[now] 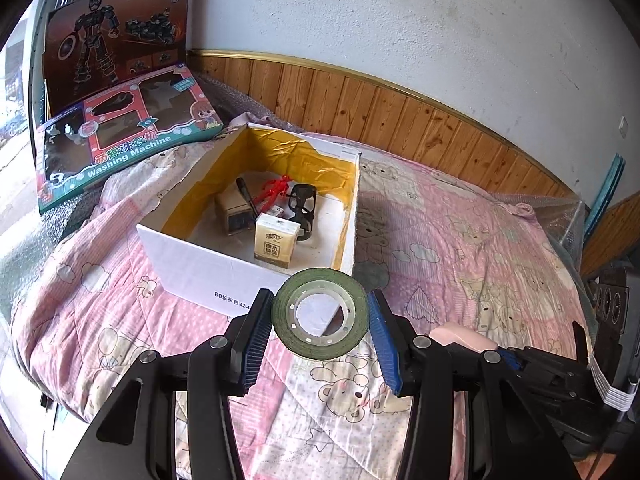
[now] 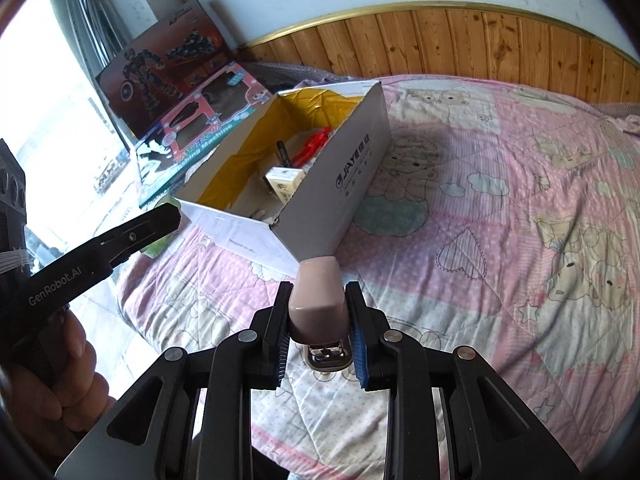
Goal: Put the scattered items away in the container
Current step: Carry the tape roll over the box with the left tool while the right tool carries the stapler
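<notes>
Two readable prints — "JIAYE" on white box (image 2: 352,168), "Washing Machine" on toy carton (image 1: 128,156).

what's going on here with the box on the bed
A person is tidying small items into the white box on the bed. The left gripper holds a roll of green tape and the right gripper holds a pink stapler, both short of the box. A tissue pack already sits inside.

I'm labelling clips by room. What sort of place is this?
Most likely a bedroom: a pink cartoon quilt covers a bed, wood panelling lines the wall, and toy boxes lean nearby.
</notes>
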Demonstrator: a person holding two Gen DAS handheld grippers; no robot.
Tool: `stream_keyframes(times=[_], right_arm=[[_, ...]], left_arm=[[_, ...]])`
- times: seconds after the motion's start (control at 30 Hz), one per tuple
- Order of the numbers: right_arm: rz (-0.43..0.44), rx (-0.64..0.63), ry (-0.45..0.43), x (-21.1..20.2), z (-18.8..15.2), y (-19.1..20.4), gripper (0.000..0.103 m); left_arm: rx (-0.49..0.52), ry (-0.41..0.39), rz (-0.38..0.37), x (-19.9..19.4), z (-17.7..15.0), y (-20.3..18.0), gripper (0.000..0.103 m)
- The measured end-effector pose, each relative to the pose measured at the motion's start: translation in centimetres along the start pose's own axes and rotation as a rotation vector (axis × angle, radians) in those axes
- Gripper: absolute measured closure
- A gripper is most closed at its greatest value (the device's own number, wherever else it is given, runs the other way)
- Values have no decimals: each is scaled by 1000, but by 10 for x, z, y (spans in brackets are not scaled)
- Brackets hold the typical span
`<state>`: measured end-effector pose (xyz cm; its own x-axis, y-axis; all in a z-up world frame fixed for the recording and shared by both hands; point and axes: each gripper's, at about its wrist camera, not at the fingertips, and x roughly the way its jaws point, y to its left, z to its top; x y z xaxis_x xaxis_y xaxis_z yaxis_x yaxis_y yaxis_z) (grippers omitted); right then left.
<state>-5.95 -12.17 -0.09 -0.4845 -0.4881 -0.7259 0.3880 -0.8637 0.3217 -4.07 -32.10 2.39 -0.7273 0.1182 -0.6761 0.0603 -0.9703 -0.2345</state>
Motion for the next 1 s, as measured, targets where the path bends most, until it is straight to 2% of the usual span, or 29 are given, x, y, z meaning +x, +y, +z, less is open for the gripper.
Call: stream_keyframes(times=[1.0], right_arm=[[71,-53,-3,45,88,34,76]], left_arm=[[-96,-50,61,19,69,76,54]])
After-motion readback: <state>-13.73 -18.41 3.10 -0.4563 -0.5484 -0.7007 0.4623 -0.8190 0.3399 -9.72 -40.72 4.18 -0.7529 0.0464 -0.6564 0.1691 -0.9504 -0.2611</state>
